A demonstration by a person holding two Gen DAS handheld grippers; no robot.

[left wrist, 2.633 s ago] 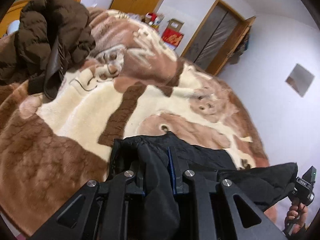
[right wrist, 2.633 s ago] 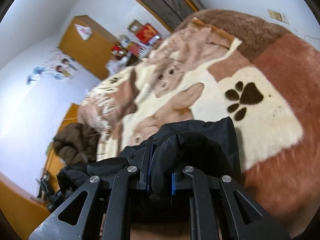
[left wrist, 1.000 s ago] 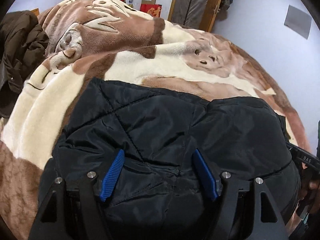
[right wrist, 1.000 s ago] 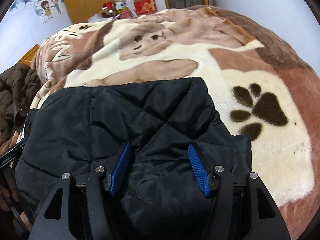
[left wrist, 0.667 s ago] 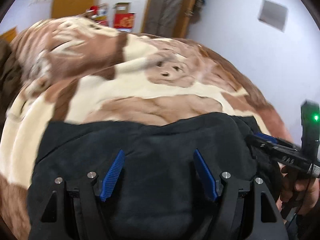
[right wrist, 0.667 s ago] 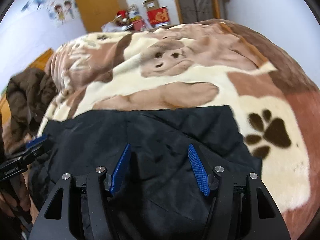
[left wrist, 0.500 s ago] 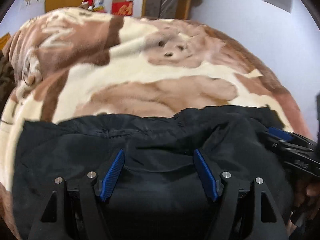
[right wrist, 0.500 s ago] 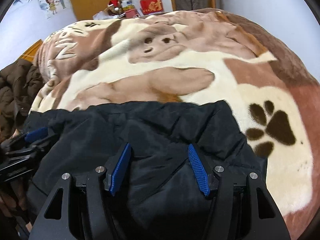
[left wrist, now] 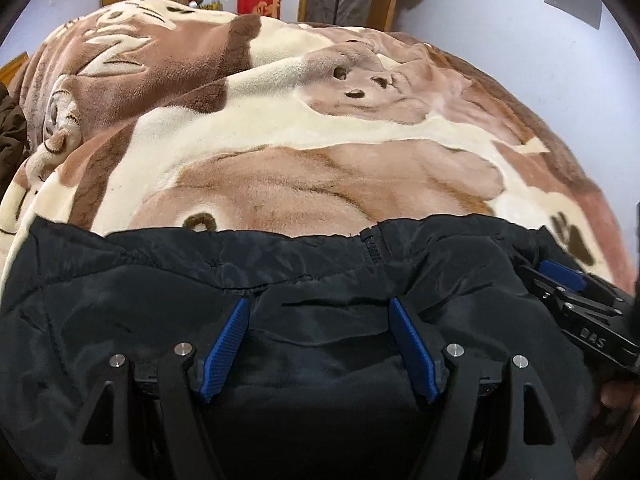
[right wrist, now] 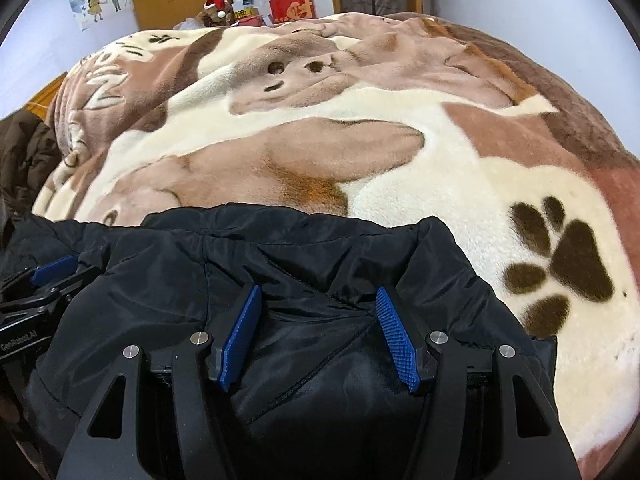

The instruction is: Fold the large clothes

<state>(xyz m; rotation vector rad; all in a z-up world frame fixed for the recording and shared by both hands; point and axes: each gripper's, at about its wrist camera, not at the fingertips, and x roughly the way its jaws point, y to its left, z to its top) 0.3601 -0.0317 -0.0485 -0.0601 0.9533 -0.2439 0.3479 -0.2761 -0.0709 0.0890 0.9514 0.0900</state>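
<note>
A black padded jacket (left wrist: 160, 300) (right wrist: 320, 256) lies folded at the near edge of the bed, its far hem running across both views. My left gripper (left wrist: 318, 316) hovers over it with its blue pads (left wrist: 224, 344) spread apart, nothing pinched between them. Over the jacket's right half, my right gripper (right wrist: 318, 306) stands open too, blue pads (right wrist: 394, 340) wide and free of the cloth. Each view catches the other gripper at its side edge: the right one (left wrist: 576, 300), the left one (right wrist: 44, 280).
A plush blanket (left wrist: 280, 152) (right wrist: 440, 152) with brown animal figures and a paw print (right wrist: 568, 264) covers the bed. A brown puffy coat (right wrist: 20, 160) lies at the left edge. Boxes (right wrist: 290, 0), a wooden wardrobe and a door stand along the far wall.
Both grippers, earlier shut on the lifted jacket, have let it go onto the bed. Over the last second they drew back toward the near edge, so more blanket shows beyond the jacket.
</note>
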